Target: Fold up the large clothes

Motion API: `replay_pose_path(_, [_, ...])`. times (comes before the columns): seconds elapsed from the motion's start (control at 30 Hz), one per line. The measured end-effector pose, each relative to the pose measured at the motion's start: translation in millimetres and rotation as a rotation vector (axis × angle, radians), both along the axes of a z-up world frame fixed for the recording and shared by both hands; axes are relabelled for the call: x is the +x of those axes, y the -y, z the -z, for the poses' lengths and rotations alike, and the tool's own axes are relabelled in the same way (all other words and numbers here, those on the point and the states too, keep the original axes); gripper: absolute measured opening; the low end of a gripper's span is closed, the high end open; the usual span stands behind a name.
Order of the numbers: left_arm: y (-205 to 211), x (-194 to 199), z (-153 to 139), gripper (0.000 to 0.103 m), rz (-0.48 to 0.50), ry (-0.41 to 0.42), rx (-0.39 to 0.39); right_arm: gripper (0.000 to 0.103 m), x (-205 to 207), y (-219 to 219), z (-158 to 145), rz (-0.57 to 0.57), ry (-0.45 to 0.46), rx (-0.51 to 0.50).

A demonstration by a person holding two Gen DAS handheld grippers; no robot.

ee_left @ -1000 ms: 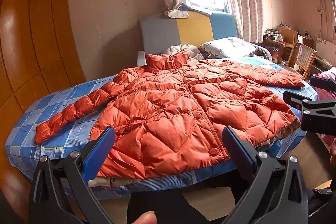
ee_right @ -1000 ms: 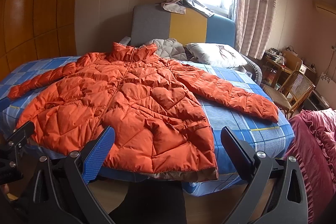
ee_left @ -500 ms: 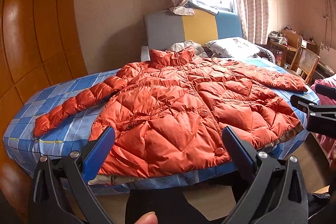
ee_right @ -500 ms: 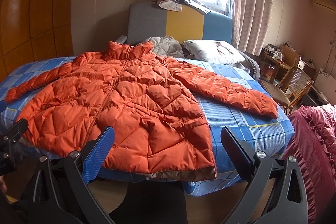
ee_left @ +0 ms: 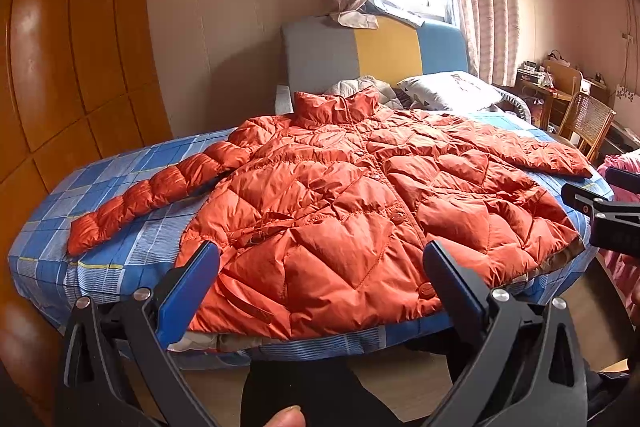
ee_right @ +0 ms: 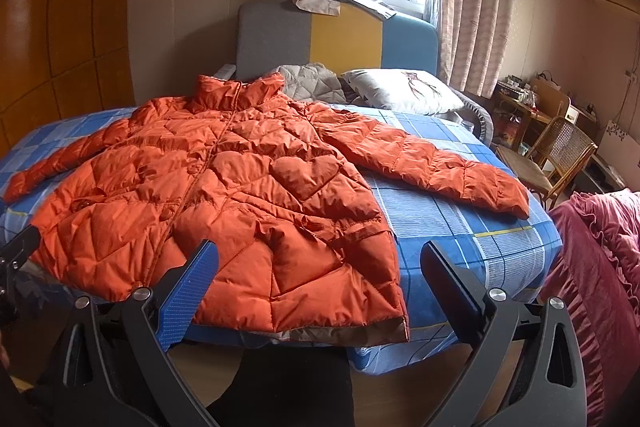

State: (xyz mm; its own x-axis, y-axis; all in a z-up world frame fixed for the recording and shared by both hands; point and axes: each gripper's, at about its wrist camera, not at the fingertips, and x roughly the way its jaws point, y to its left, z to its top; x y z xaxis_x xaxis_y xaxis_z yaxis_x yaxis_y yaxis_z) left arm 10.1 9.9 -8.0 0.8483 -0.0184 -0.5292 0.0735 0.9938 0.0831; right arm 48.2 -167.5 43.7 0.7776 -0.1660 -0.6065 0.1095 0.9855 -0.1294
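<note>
My fingers (ee_left: pixel 188 291) have blue pads on black arms. The puffy jacket (ee_left: pixel 360 211) is bright orange, stitched in diamond shapes. The bed sheet (ee_right: pixel 460 219) is blue and white checks with thin yellow lines. The headboard (ee_right: pixel 336 39) is grey, yellow and blue. The blanket (ee_right: pixel 600 267) is dark pink.

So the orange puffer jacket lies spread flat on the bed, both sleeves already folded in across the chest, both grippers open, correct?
Not quite: the sleeves are not folded in. The right wrist view shows the orange puffer jacket flat on the bed with both sleeves stretched outward. Left gripper and right gripper are open.
</note>
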Motion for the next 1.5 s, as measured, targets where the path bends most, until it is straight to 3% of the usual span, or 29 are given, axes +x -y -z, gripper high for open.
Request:
replay_pose_path(0.47, [-6, 2, 2, 0.101, 0.002, -0.019, -0.018, 0.100, 5, 8, 1, 0.016, -0.006, 0.001])
replay_pose_path(0.7, [-16, 24, 25, 0.101, 0.024, -0.137, -0.058, 0.100, 25, 66, 13, 0.144, -0.065, 0.130])
replay_pose_path(0.83, [-25, 45, 25, 0.101, -0.005, -0.141, -0.091, 0.099, 37, 117, 18, 0.275, -0.070, 0.229])
replay_pose_path(0.93, [-33, 64, 21, 0.101, -0.009, -0.136, -0.143, 0.084, 51, 162, 31, 0.371, -0.086, 0.295])
replay_pose_path(1.1, [-38, 101, 26, 0.101, -0.036, -0.150, -0.119, 0.063, 76, 238, 67, 0.516, -0.132, 0.445])
replay_pose_path(1.4, [-60, 159, 41, 0.101, -0.114, -0.200, -0.166, 0.045, 106, 332, 104, 0.738, -0.121, 0.604])
replay_pose_path(1.5, [-60, 176, 42, 0.101, -0.125, -0.200, -0.140, 0.041, 111, 358, 109, 0.779, -0.084, 0.655])
